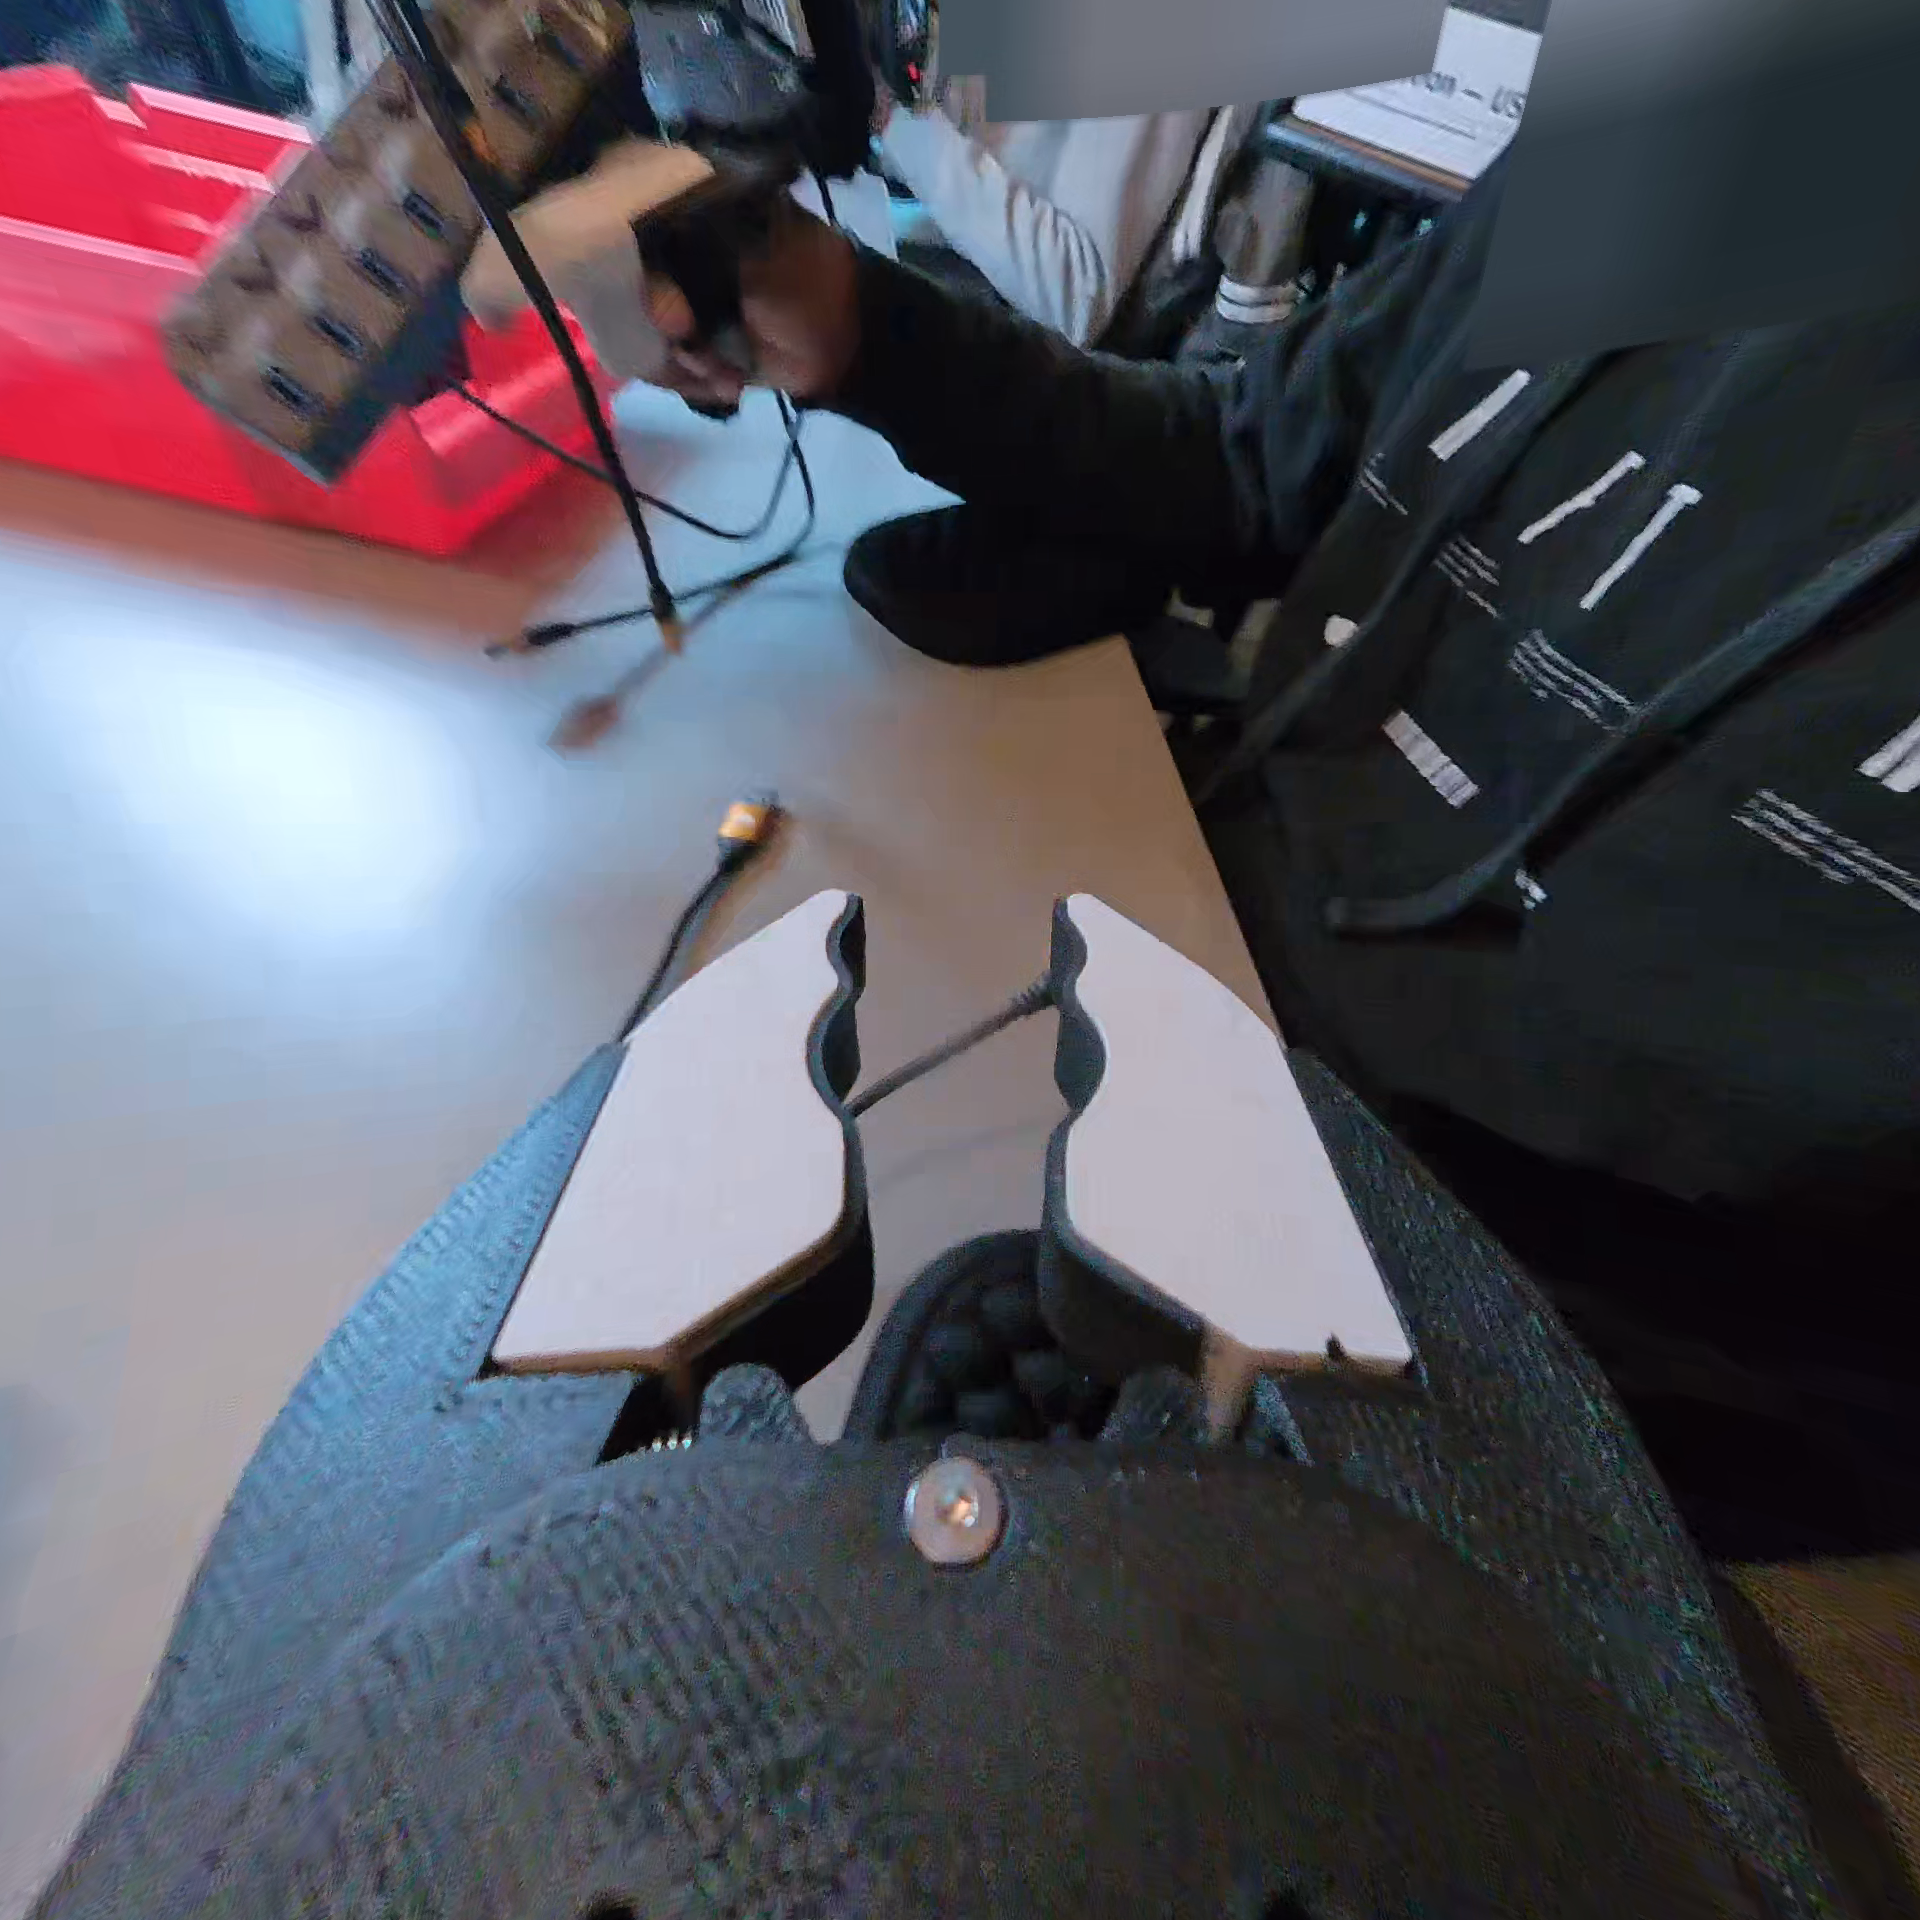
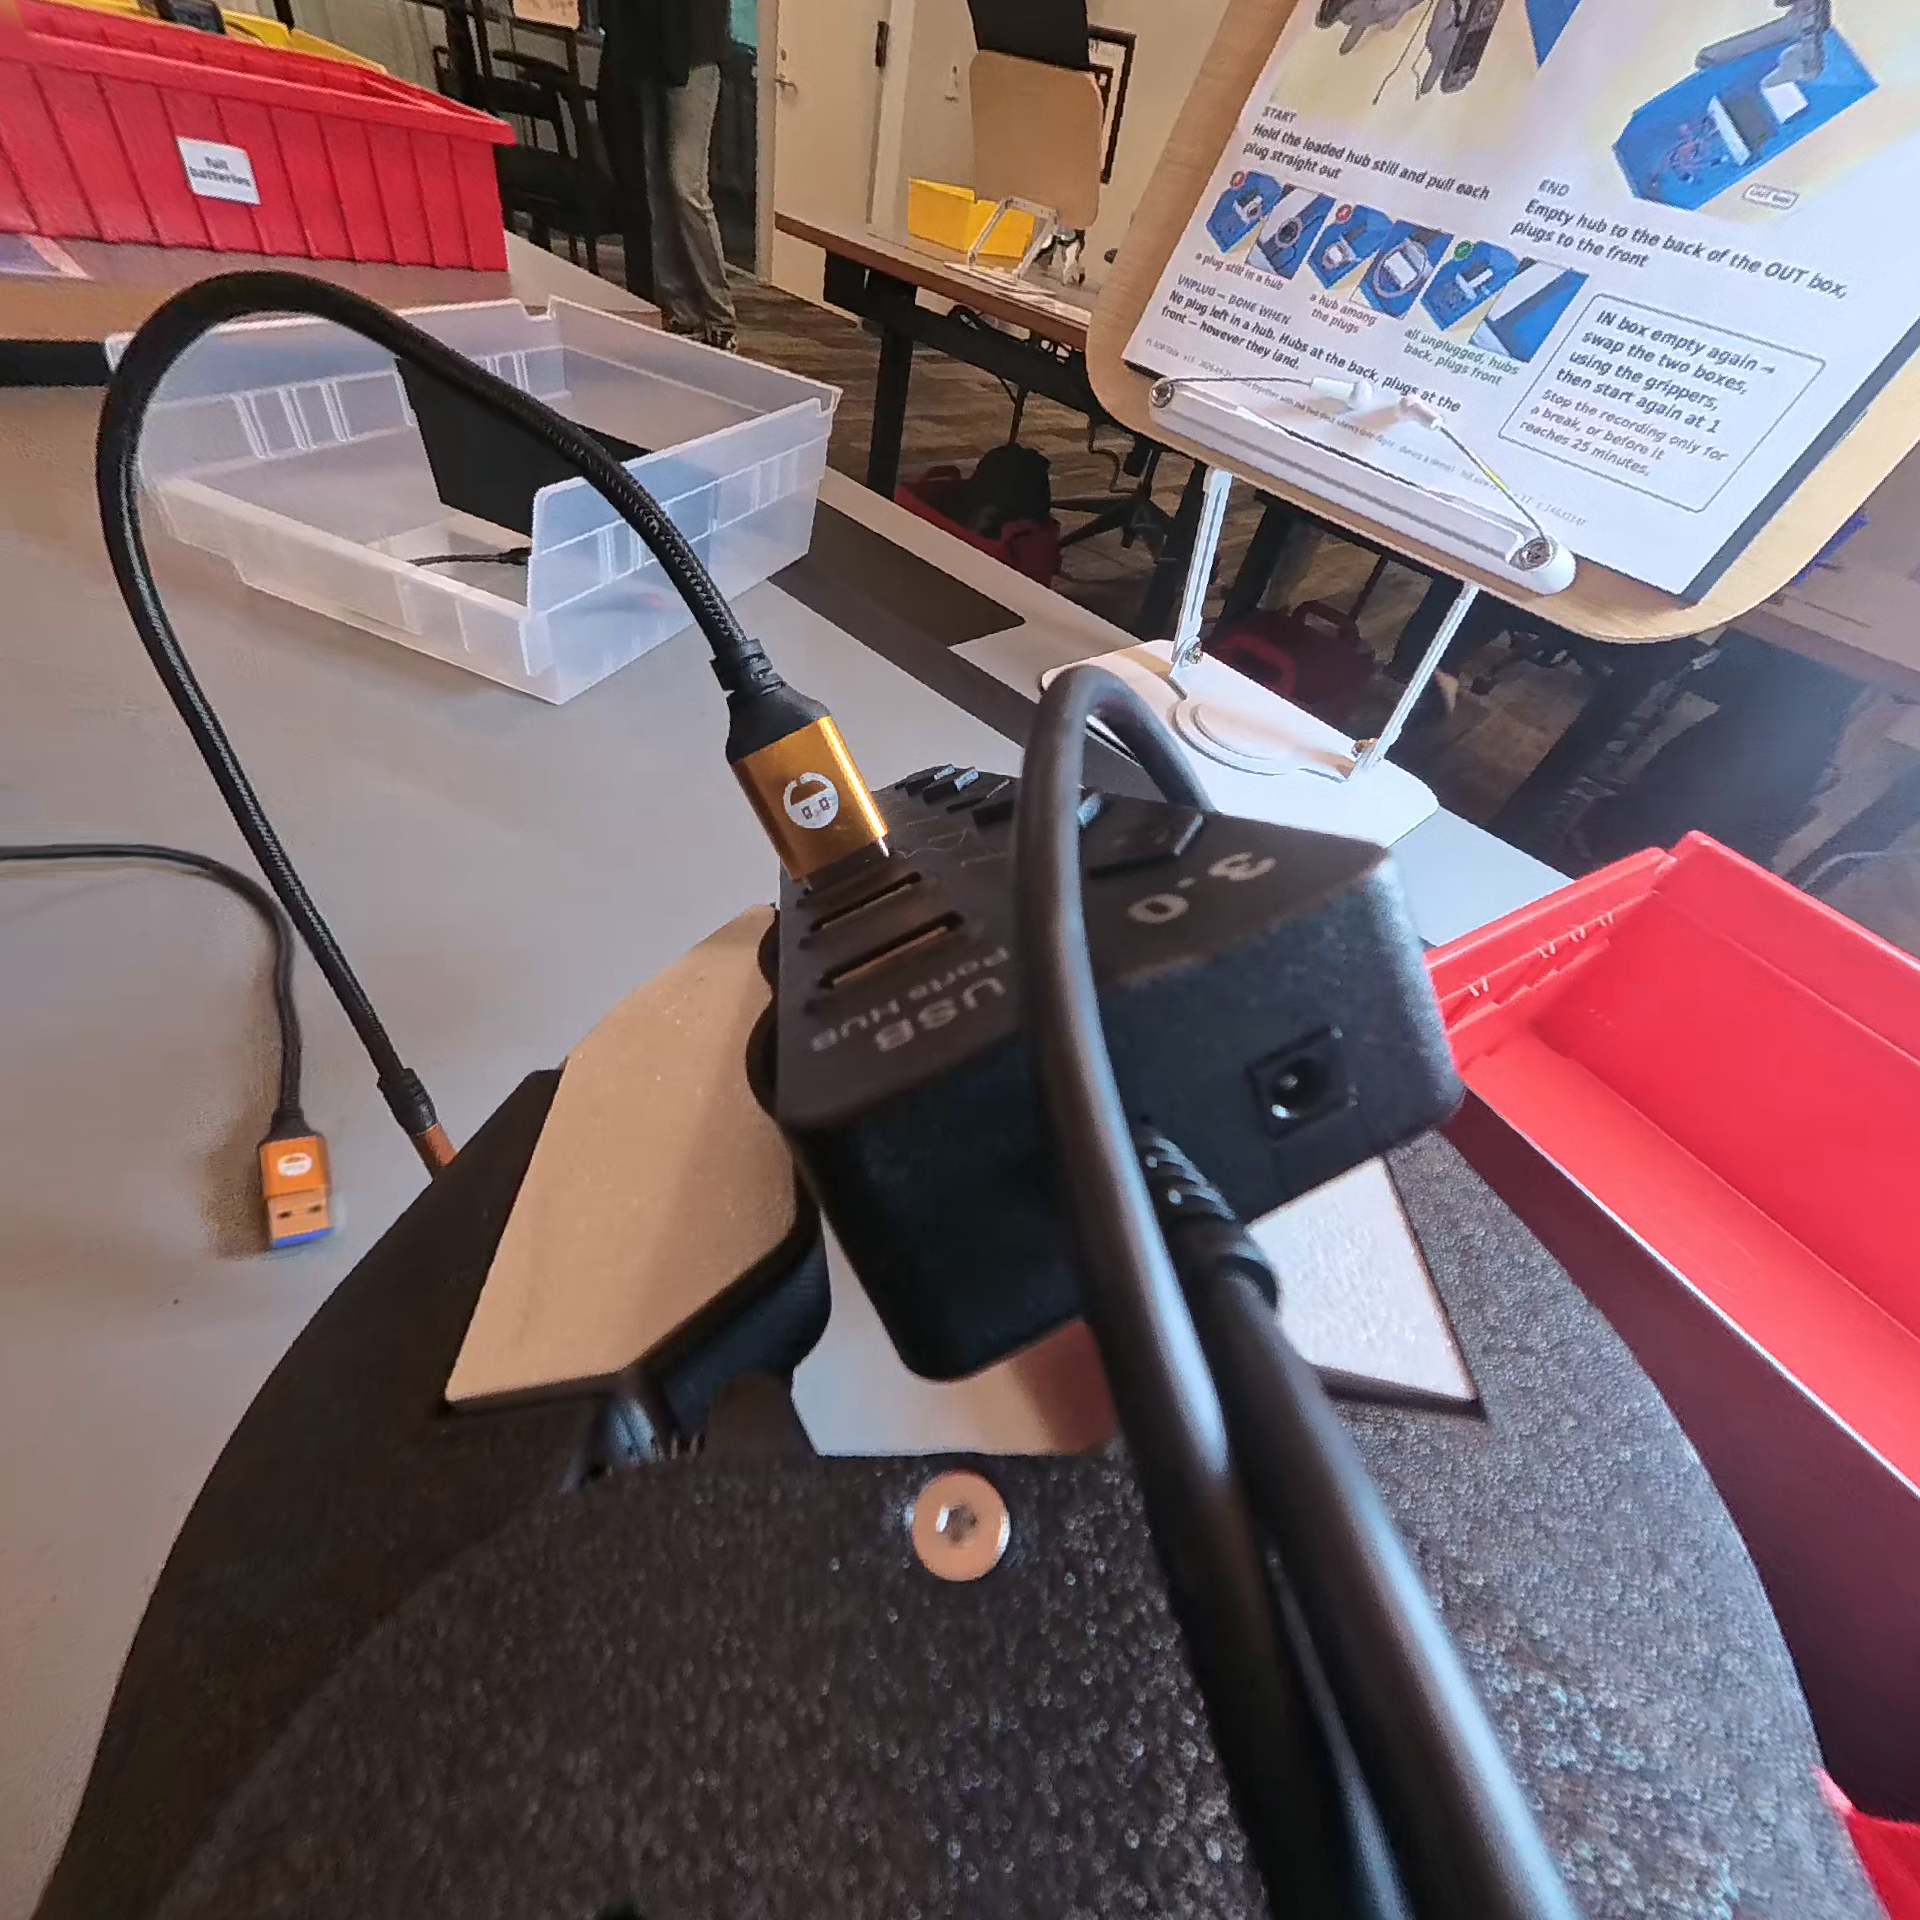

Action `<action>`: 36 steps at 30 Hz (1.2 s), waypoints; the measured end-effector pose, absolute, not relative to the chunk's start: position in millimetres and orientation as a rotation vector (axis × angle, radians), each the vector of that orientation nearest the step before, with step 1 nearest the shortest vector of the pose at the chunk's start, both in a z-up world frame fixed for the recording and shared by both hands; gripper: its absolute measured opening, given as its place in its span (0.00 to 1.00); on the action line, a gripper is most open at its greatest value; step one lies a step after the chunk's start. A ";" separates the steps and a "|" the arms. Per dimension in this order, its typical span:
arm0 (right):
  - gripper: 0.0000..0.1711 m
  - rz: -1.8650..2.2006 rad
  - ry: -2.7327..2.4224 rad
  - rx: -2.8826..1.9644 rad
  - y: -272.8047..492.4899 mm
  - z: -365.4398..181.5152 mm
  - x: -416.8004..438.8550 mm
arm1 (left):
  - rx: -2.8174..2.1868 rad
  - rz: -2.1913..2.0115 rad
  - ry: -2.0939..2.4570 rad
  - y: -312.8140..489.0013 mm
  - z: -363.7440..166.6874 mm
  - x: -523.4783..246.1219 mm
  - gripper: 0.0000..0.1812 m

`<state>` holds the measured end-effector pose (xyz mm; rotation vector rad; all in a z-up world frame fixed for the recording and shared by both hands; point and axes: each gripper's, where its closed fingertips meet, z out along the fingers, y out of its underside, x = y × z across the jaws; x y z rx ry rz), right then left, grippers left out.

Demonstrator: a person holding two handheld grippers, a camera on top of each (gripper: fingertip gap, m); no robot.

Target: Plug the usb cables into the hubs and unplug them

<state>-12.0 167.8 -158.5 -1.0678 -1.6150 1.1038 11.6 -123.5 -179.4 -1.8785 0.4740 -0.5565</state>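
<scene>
Black USB hub at centre of the right wrist view, clamped between the pale pads of the right gripper, lifted off the table and tilted. Gold-shelled plug on a braided black cable seated at a slant in one of the upper slots, only partly home by the look of it. Smooth black lead of the hub looped across the body and down over the gripper. Second gold plug flat on the grey table at lower left. Clear bin in the upper middle, red bin at right edge, instruction board on a stand at upper right.

In the left wrist view, left gripper at lower centre, jaws apart, nothing clamped; thin braided cable on the table crossing the gap between them. Another gold plug just above. Same hub blurred at upper left.

Likely risks: slanted plug jammed or bent if pushed or pulled off-axis; hub twisted in the pads under a sideways tug; looped lead snagged on the gripper; cable rather than plug shell caught by the open jaws, straining the strain relief.
</scene>
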 end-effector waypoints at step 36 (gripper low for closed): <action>0.35 1.009 -1.668 -0.836 145.3 -155.5 -6.3 | -1.823 -0.260 0.517 -6.6 -177.3 27.8 0.08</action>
